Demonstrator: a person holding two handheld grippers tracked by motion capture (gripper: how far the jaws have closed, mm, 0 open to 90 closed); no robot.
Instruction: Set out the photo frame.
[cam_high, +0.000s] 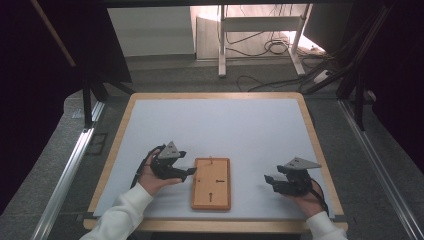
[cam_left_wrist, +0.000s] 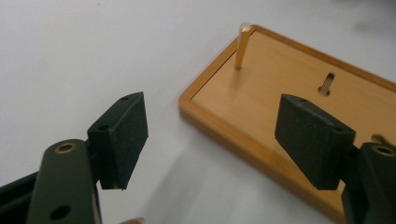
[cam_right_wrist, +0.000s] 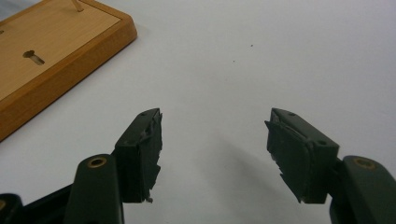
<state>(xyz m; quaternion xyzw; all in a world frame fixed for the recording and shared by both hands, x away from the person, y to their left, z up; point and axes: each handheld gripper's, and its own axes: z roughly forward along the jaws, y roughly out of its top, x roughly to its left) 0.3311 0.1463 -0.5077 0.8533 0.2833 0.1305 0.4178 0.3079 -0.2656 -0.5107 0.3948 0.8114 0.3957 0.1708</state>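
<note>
From above, a wooden board (cam_high: 211, 183) lies near the table's (cam_high: 215, 120) near edge, between the left gripper (cam_high: 189, 171) and right gripper (cam_high: 270, 179); far surface bare. The left gripper view adds a brass peg (cam_left_wrist: 242, 46), jaws apart. The right gripper view: jaws apart over white.

Wooden board (cam_high: 211, 183) lies flat on table mat (cam_high: 215, 130), near front edge, about midway across. Left gripper (cam_high: 190, 171) just left of board, jaws pointing at its left edge. Right gripper (cam_high: 270, 180) right of board, apart from it, jaws pointing toward it. 1 upright peg (cam_left_wrist: 242, 46) stands on board near far edge. Floor cables (cam_high: 260, 47) behind table.
</note>
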